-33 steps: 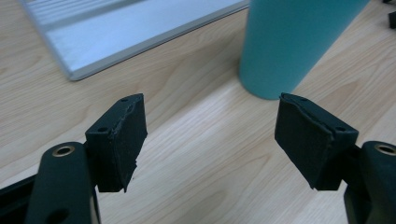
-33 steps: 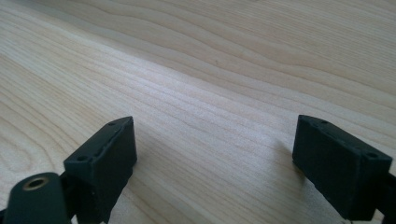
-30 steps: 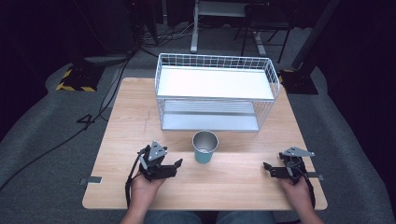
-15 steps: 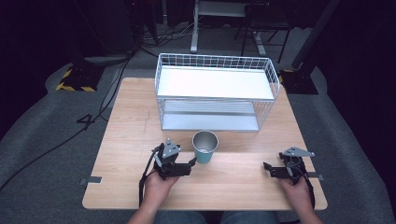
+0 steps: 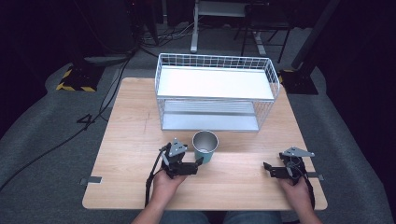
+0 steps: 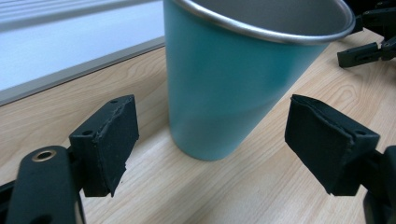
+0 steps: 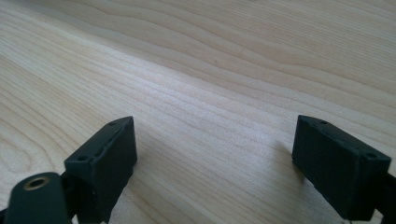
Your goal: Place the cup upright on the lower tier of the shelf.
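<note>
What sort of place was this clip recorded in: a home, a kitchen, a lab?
Probably a lab or recording studio, not a home. A bare wooden table stands on grey carpet amid dark surroundings, cables trail across the floor behind it, and black-and-yellow hazard tape marks a stand's base.

My desk (image 5: 130,186) is evenly lit from above while the room around it stays dark; my left tool's (image 6: 210,135) close view blurs softly at the edges.

Left tongs (image 5: 199,162) now nearer cup (image 5: 205,147)
</note>
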A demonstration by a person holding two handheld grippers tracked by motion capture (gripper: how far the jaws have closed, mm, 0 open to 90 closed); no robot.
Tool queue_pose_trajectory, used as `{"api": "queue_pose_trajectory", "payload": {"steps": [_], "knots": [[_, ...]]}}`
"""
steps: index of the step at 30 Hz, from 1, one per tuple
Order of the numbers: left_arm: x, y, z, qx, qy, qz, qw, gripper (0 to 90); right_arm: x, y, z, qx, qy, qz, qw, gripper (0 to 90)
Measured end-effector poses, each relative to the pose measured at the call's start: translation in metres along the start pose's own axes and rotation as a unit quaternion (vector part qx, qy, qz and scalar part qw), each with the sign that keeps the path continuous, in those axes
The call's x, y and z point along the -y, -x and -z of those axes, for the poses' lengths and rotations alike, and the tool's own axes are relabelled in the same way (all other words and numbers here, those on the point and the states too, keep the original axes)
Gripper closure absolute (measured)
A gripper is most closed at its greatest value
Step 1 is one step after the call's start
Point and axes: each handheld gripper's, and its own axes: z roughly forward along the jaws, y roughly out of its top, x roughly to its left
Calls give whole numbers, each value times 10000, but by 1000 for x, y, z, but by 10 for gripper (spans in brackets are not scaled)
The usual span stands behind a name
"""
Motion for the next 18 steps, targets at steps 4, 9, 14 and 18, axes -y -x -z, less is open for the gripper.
{"api": "queue_pose_trajectory", "payload": {"steps": [4,9,14,18], "knots": [[0,2,-7,29,19,-8,10000,174,0,0,0,0,0,1,10000,141],[-1,6,-18,-10,-45,-113,9999,180,0,-1,0,9,-7,-30,10000,142],[-1,8,-28,-52,-49,-106,9999,183,0,-1,0,32,0,-32,10000,142],[-1,11,-35,-142,-77,-196,9997,182,1,-1,1,45,-4,-60,10000,142]]}}
